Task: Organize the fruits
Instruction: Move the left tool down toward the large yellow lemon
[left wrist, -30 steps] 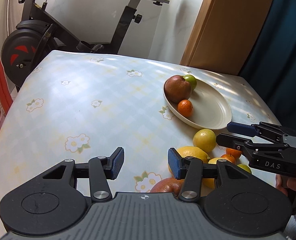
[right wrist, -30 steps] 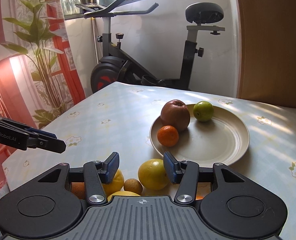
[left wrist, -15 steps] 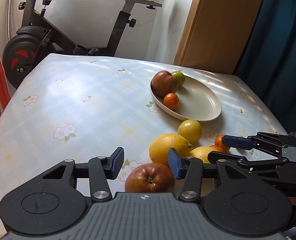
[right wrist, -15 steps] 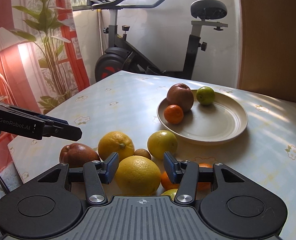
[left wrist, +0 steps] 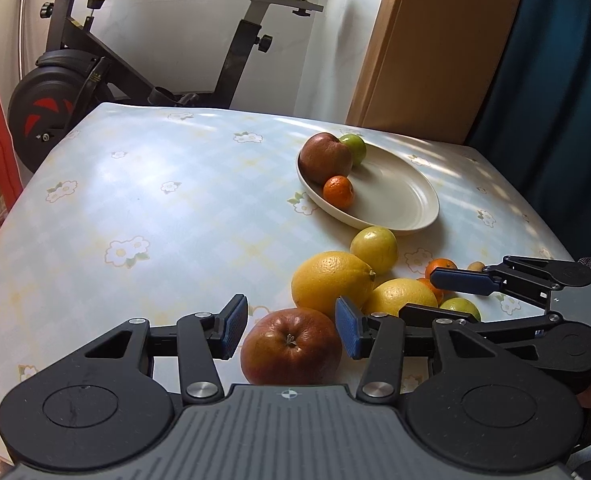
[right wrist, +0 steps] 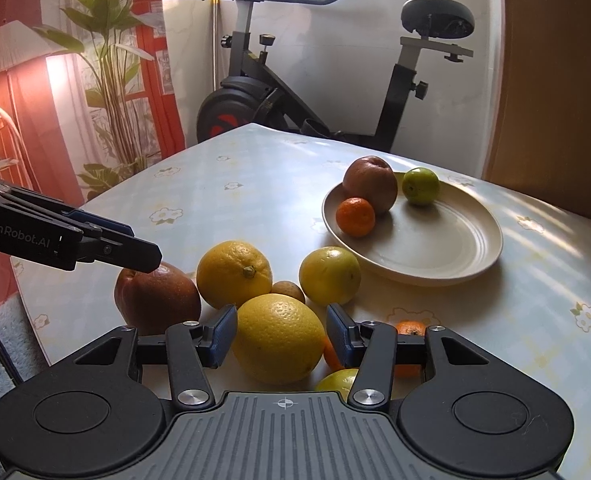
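A: Starting at the left, the left gripper (left wrist: 291, 326) has its jaws spread on either side of the apple (left wrist: 291, 346). The pads sit beside its flanks at about 9 and 3 o'clock. A sliver of gap shows on each side, so it seems not yet pinched.

B: How will the apple handle?

A: Probably firm, fairly heavy and smooth-skinned, so it may slip. A grip across its widest middle, stem up, looks safest; too much squeeze could bruise it.

B: And next to it?

A: The right gripper (right wrist: 281, 334) straddles the big lemon (right wrist: 278, 339), jaws parted, blue pads just beside the rind at 9 and 3 o'clock. Whether they actually press it cannot be told. The pebbled rind should give good friction, and the fruit looks stiff and weighty. Holding it across the short axis seems best.

B: Where is everything else?

A: From the right wrist view, a second lemon (right wrist: 234, 274) lies at 11 o'clock of the big one, and a yellow-green fruit (right wrist: 330, 276) at 1 o'clock. Small oranges hide under the right jaw. Further at 1 o'clock stands the plate (right wrist: 455, 248), holding a dark apple, a mandarin and a green fruit, with plenty of bare room.
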`<state>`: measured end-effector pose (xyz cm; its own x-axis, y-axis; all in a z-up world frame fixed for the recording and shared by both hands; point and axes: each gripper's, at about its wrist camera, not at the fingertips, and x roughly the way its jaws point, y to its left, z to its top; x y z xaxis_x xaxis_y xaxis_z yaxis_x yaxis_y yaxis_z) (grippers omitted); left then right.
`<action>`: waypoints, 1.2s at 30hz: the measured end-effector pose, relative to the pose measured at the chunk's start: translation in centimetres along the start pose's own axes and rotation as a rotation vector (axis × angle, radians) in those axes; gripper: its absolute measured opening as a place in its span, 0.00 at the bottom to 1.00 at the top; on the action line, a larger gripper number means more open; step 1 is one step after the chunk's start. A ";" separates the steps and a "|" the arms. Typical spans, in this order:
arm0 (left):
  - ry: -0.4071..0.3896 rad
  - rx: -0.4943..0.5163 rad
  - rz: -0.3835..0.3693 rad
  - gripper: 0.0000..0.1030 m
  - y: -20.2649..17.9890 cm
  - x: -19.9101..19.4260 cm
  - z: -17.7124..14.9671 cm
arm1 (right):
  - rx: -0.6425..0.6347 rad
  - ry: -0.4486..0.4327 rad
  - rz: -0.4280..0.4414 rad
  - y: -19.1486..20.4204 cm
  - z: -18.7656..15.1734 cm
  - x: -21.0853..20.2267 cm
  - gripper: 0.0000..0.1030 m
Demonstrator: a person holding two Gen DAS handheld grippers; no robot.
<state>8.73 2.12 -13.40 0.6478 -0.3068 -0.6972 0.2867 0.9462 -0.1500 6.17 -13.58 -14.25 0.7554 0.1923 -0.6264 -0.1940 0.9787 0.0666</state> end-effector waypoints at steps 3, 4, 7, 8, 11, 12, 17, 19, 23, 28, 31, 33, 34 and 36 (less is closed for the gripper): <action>-0.004 -0.002 -0.001 0.49 -0.1 0.1 0.1 | -0.013 0.011 0.001 0.4 -0.1 0.3 0.45; -0.003 -0.002 -0.001 0.49 -0.1 0.1 0.1 | -0.018 0.015 -0.001 0.4 -0.2 0.3 0.46; -0.004 -0.002 -0.002 0.49 -0.1 0.1 0.1 | -0.033 0.018 -0.009 0.6 -0.3 0.4 0.46; -0.003 -0.002 -0.003 0.49 -0.1 0.1 0.1 | -0.034 0.022 -0.010 0.6 -0.3 0.5 0.46; -0.001 -0.008 -0.005 0.49 0.0 0.2 0.1 | -0.033 0.030 -0.009 0.4 -0.3 0.6 0.46; -0.002 -0.009 -0.006 0.49 0.0 0.2 0.1 | -0.031 0.030 -0.008 0.4 -0.4 0.6 0.46; 0.000 -0.012 -0.009 0.49 0.2 0.1 0.1 | -0.043 0.031 -0.006 0.5 -0.3 0.5 0.44; -0.004 -0.014 -0.009 0.49 0.2 0.1 0.1 | -0.031 0.028 0.009 0.5 -0.2 0.3 0.42; -0.002 -0.019 -0.014 0.49 0.3 0.1 0.0 | 0.014 0.039 0.066 0.3 -0.1 0.3 0.41; -0.005 -0.021 -0.024 0.49 0.4 0.0 0.1 | -0.001 0.058 0.086 0.7 -0.3 0.0 0.40; -0.007 -0.024 -0.030 0.49 0.4 0.0 0.1 | 0.025 0.072 0.093 0.5 -0.6 -0.3 0.40; -0.008 -0.025 -0.034 0.49 0.4 0.1 0.1 | 0.041 0.080 0.098 0.2 -0.8 -0.6 0.40; -0.008 -0.024 -0.037 0.49 0.3 0.1 0.1 | 0.047 0.084 0.100 0.1 -1.0 -0.7 0.40; -0.006 -0.024 -0.049 0.49 0.3 0.1 0.1 | 0.054 0.090 0.102 0.0 -1.2 -0.9 0.40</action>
<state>8.92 2.35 -13.44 0.6378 -0.3530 -0.6846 0.3013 0.9323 -0.2001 4.72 -13.82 -14.67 0.6740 0.2862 -0.6811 -0.2309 0.9573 0.1737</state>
